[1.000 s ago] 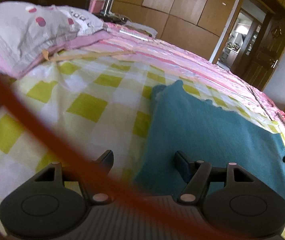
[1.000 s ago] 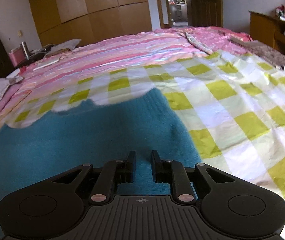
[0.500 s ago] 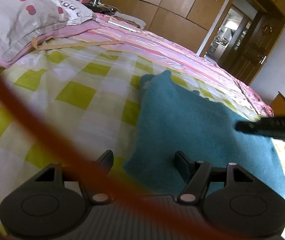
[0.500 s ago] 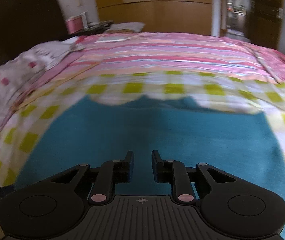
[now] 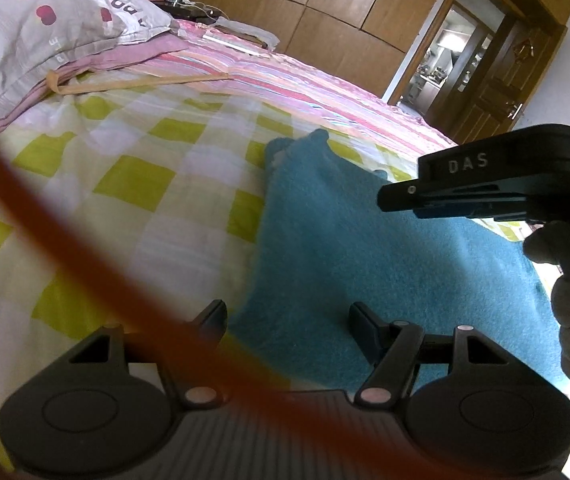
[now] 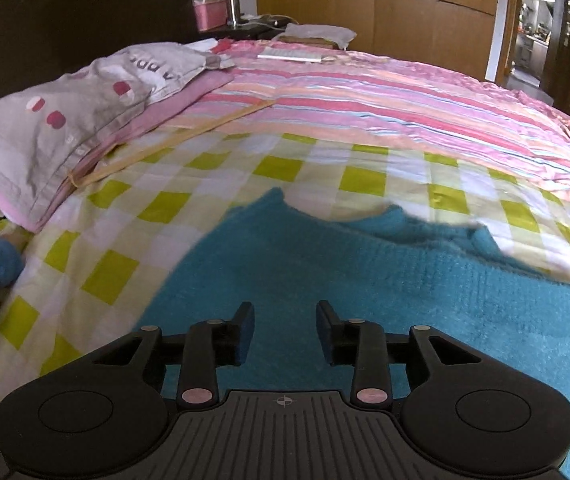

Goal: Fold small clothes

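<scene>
Right gripper (image 6: 284, 330) just swung over the teal knit (image 6: 365, 280), jaws now spread like the left gripper (image 5: 287, 326); pinch both near-edge corners evenly

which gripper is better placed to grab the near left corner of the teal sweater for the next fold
Left, probably. The left gripper is open, straddling the near left edge of the teal sweater. The right gripper, also open, hangs over the sweater's middle.

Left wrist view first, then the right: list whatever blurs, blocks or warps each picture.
Left wrist view: an out-of-focus orange band sweeps across the lower left, crossing the left gripper; the wardrobe bows from fisheye. Right wrist view: the teal garment has a smeared far edge, the doorway is bright, and the right gripper is sharp.
</scene>
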